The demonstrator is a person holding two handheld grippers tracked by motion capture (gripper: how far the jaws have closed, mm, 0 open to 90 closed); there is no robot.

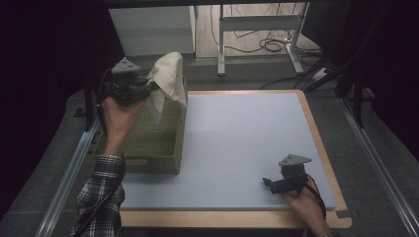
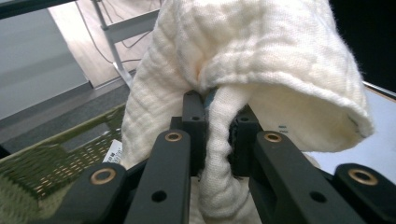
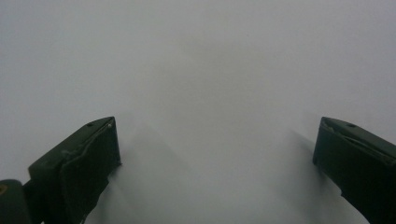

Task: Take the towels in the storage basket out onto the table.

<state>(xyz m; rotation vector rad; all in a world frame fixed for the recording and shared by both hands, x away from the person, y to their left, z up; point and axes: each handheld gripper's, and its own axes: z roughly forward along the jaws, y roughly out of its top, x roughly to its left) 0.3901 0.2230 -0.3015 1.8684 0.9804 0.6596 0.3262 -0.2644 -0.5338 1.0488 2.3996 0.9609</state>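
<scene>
A cream cloth [image 1: 168, 81] hangs over the green woven basket [image 1: 158, 143] at the table's left. My left gripper [image 1: 154, 86] is shut on it, raised above the basket's far rim. In the left gripper view the cloth [image 2: 261, 60] bunches between the two black jaws and drapes over them, with my left gripper [image 2: 217, 126] pinching a fold. My right gripper [image 1: 269, 183] rests low near the table's front right, pointing left. In the right gripper view my right gripper [image 3: 215, 149] stands open, its jaws wide apart over the bare white mat [image 3: 201, 70].
The white mat [image 1: 247, 143] covers a wooden-edged table [image 1: 316, 133]. Beyond the far edge stand a white cabinet [image 1: 150, 29], metal desk legs [image 1: 221, 44] and floor cables [image 1: 269, 44]. Metal rails [image 1: 69, 173] run along both sides of the table.
</scene>
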